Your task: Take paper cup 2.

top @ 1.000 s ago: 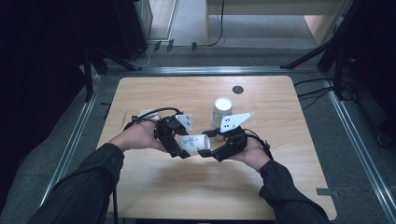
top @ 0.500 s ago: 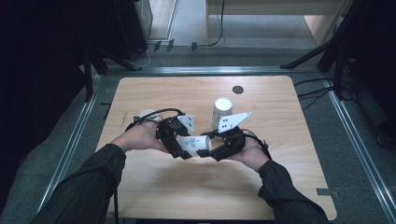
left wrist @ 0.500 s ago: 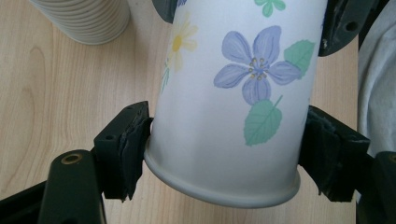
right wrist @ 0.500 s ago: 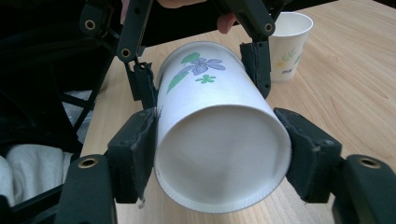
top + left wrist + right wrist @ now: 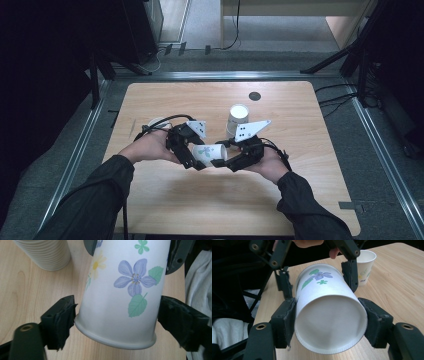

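Observation:
A white paper cup printed with flowers lies on its side in the air between the two hands, above the wooden table. My right gripper has just been closing and is shut on one end of the cup, a pad pressed against each side. My left gripper has just been opening. Its jaws flank the other end of the cup without squeezing it. In the high view the left gripper and the right gripper face each other.
A stack of paper cups stands just behind the grippers, seen too in the left gripper view. A single upright cup stands behind the left hand. A small black disc lies near the table's far edge.
Both hands have kept their places, and the cup still hangs between the two grippers. No other shift shows in the high view.

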`<state>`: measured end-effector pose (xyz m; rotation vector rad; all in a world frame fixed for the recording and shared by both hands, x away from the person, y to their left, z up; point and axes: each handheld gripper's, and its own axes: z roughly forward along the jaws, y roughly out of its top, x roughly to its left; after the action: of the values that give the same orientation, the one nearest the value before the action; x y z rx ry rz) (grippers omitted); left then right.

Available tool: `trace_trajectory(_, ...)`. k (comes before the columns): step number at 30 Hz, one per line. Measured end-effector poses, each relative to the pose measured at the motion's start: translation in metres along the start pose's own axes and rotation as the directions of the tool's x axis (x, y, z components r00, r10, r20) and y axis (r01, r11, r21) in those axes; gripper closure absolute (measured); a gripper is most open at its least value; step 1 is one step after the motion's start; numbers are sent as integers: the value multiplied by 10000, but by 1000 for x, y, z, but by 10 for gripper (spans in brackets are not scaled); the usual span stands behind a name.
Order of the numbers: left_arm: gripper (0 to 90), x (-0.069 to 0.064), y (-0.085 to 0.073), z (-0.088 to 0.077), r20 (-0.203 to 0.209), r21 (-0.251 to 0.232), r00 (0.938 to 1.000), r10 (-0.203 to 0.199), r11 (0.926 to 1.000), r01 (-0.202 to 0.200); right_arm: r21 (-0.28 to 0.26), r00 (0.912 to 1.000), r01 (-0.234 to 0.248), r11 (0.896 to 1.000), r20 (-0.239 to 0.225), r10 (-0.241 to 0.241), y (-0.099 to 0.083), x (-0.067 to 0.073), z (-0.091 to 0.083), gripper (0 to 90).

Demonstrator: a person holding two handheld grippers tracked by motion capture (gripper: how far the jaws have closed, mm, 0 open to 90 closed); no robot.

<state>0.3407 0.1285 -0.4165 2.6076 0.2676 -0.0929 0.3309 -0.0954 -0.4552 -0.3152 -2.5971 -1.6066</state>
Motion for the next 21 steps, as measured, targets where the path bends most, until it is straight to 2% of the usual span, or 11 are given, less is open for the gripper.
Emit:
trace_trajectory(8, 100, 0, -8, -2, -129, -902, 9991, -407, 9951, 394, -114, 10000, -66, 9999, 47, 66, 0, -1, -7, 349)
trace_trajectory(11, 22, 0, -12, -1, -231, -1185, 9979, -599, 9913, 568, -211, 10000, -44, 9998, 83, 46, 0, -2, -11, 349)
trace_trajectory(13, 21, 0, -15, -2, -165, -1583, 9979, -631, 9856, 597, -267, 9999, -45, 9996, 115, 48, 0, -2, -13, 349)
trace_trajectory(16, 21, -1, -20, -4, -113, -2210, 9963, -846, 9720, 801, -257, 9999, -30, 9997, 140, 34, 0, -2, -17, 349)
trace_trajectory(21, 21, -2, -29, -4, -88, -2772, 9941, -1082, 9554, 1015, -336, 9998, -63, 9994, 185, 69, 0, -3, -23, 349)
